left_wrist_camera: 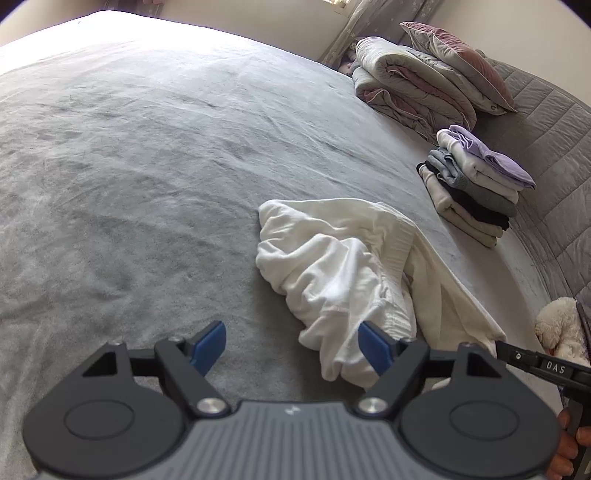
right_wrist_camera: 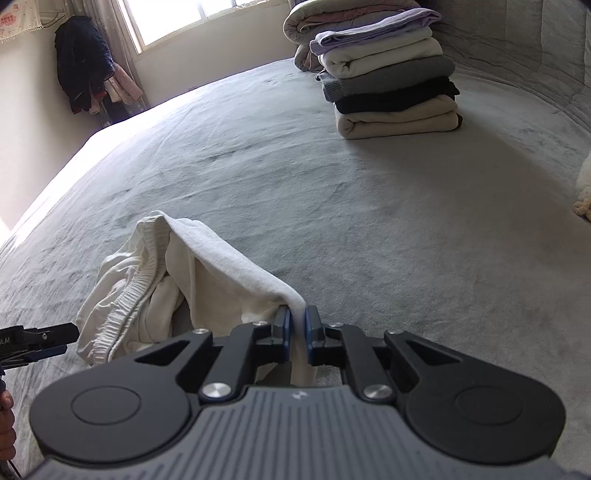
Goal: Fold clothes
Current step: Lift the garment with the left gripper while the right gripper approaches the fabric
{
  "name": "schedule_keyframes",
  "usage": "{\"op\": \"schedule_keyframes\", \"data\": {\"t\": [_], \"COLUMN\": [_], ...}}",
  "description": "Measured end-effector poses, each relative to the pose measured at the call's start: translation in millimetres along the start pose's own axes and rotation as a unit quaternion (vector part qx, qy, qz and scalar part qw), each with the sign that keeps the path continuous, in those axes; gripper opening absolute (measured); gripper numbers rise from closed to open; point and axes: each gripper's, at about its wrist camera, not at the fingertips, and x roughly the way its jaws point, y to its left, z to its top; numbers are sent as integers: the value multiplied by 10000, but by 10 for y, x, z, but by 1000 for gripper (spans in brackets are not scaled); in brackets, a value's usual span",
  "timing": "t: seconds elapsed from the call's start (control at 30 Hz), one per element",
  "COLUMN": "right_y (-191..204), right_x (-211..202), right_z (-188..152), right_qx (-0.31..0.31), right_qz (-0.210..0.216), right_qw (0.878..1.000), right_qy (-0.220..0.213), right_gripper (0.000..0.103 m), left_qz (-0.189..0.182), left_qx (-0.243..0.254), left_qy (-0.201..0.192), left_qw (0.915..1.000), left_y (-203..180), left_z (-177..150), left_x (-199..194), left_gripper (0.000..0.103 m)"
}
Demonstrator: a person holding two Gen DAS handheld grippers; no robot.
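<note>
My right claw [right_wrist_camera: 295, 325] is pinched on a ridge of the white garment [right_wrist_camera: 177, 280]; the 2 blue pads [right_wrist_camera: 283, 326] press the cloth between them, and the fabric runs taut from there up toward 10 o'clock in the right wrist view. The rest of the garment lies crumpled on the grey bed [right_wrist_camera: 332, 221], its ribbed elastic band showing at about 9 o'clock from the claw.

My left claw [left_wrist_camera: 291, 345] stands spread wide and holds nothing. Its right pad [left_wrist_camera: 375, 347] sits just beside the lower edge of the white garment [left_wrist_camera: 340, 266]; I cannot tell whether it touches. Its left pad is over bare bed [left_wrist_camera: 147, 184]. In the left wrist view the garment is heaped at 1 o'clock from the claw, one long flank stretched toward 4 o'clock, where the black tip of the right claw [left_wrist_camera: 498, 345] meets it.

In the right wrist view the left claw [right_wrist_camera: 55, 338] enters at 9 o'clock, near the elastic band.

A stack of folded clothes [right_wrist_camera: 391, 74] stands at 1 o'clock, well apart from the garment: lilac on top, then white, grey, black, beige. Behind it are a rolled quilt [left_wrist_camera: 410, 85] and a pink-edged pillow [left_wrist_camera: 461, 62]. A white plush toy [left_wrist_camera: 561, 328] sits at 3 o'clock in the left view, beside the padded headboard [left_wrist_camera: 554, 147]. A window [right_wrist_camera: 192, 18] and hanging dark clothes [right_wrist_camera: 83, 62] are at 11 o'clock in the right view.
</note>
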Motion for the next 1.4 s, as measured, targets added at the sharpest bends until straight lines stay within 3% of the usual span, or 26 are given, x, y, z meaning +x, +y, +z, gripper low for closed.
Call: {"op": "schedule_keyframes", "data": {"t": [0.2, 0.37, 0.63, 0.67, 0.73, 0.77, 0.8, 0.9, 1.03, 1.1, 1.27, 1.4], "right_y": [-153, -171, -122, -117, -109, -104, -94, -76, -62, -55, -26, 28], "right_x": [-37, -21, -9, -19, -40, -54, -76, -100, -83, -61, -33, -13], "right_z": [6, -4, 17, 19, 23, 20, 17, 12, 1, -3, -11, -24], "right_qx": [-45, -4, -14, -8, 5, 13, 2, -39, -41, -43, -55, -89], "right_qz": [-425, -344, -172, -146, -96, -79, -50, 9, 44, 53, 72, 105], "right_qw": [9990, 9994, 9998, 9999, 10000, 9999, 9999, 9999, 10000, 10000, 10000, 9999], "right_qy": [-143, -58, 18, 5, -26, -60, -100, -117, -69, -32, 3, 23], "right_gripper": [9, 9, 19, 22, 41, 51, 51, 51, 52, 52, 52, 52], "left_qz": [-192, -268, -236, -249, -166, -109, -53, 131, 428, 466, 213, 75], "left_qx": [194, 884, 1711, 1789, 1915, 1975, 2034, 2191, 2152, 2035, 1483, 1039], "left_qy": [-399, -724, -765, -774, -770, -765, -759, -748, -770, -759, -728, -734], "left_qw": [9988, 9931, 9820, 9805, 9783, 9773, 9761, 9727, 9726, 9750, 9860, 9919], "left_y": [-129, -404, -786, -827, -883, -908, -933, -993, -933, -882, -710, -526], "left_z": [-11, -68, -250, -273, -322, -347, -371, -439, -456, -436, -312, -196], "left_x": [-76, -121, -29, -22, 29, 59, 89, 174, 234, 238, 106, -75], "left_gripper": [75, 75, 67, 66, 59, 51, 42, 41, 41, 31, 10, 8]}}
